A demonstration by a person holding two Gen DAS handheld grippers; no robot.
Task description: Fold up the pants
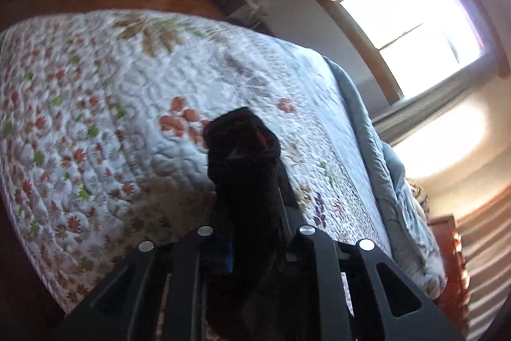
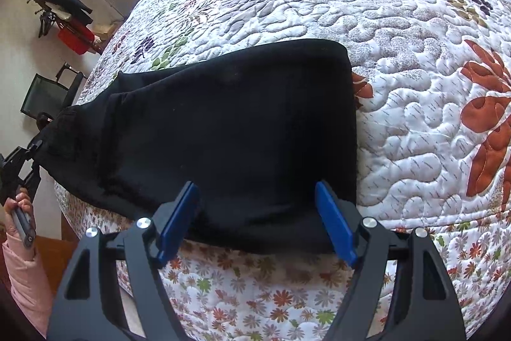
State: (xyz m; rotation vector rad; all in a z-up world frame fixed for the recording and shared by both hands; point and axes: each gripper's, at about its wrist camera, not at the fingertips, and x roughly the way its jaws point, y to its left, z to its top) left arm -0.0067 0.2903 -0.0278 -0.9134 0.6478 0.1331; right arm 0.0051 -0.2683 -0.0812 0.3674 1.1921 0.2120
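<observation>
Here, black pants (image 2: 230, 130) lay across a floral quilt (image 2: 415, 104) near the bed's front edge, one end lifted off at nine o'clock by the left gripper (image 2: 33, 146), whose fingers were clamped on a bunch of the dark cloth (image 1: 246, 162). The right gripper (image 2: 255, 219) hovered at six o'clock with its blue pads (image 2: 333, 222) spread wide, holding nothing, straddling the pants' near hem. The likeliest trouble appeared to be the bunched grip: a small pinch of heavy fabric could slip or drag the lower layers askew as the end was carried over. The near hem sat just at the quilt's drop-off and could slide off. Open quilt stretched from twelve to three o'clock, giving ample room.
</observation>
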